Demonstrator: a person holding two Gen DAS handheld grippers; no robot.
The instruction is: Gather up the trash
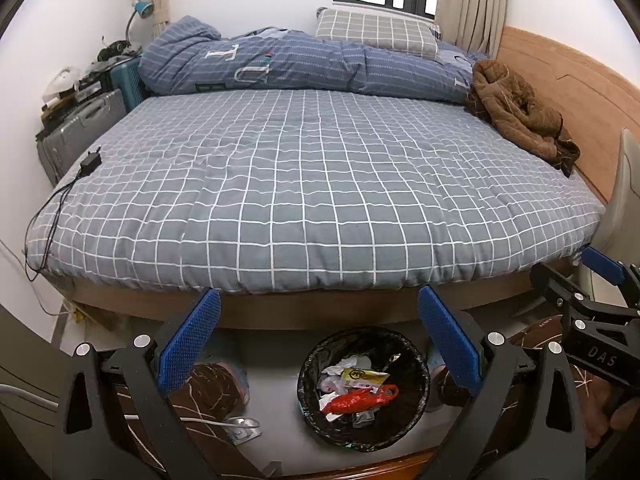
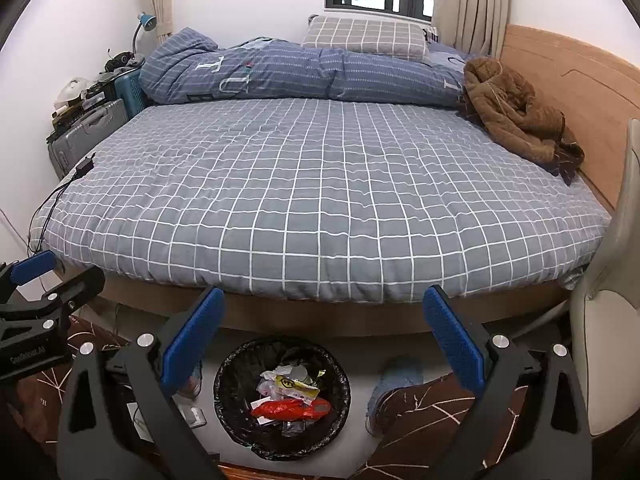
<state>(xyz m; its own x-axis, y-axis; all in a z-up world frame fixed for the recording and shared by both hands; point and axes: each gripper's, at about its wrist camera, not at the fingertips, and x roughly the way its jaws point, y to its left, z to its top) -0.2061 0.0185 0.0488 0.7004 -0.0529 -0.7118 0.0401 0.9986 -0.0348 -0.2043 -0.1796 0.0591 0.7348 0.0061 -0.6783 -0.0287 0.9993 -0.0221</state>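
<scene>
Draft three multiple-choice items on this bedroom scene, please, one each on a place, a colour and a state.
1. Where is the trash bin?
A. On the bed
B. On the floor before the bed
C. On the suitcase

2. What colour is the jacket on the bed?
A. Brown
B. White
C. Green

3. How do the left gripper and right gripper stand?
A. Both shut on wrappers
B. One holds a bag
C. Both open, holding nothing

Answers: B, the bin sits below the bed edge; A, it is brown by the headboard; C, both pairs of fingers are spread apart.
</scene>
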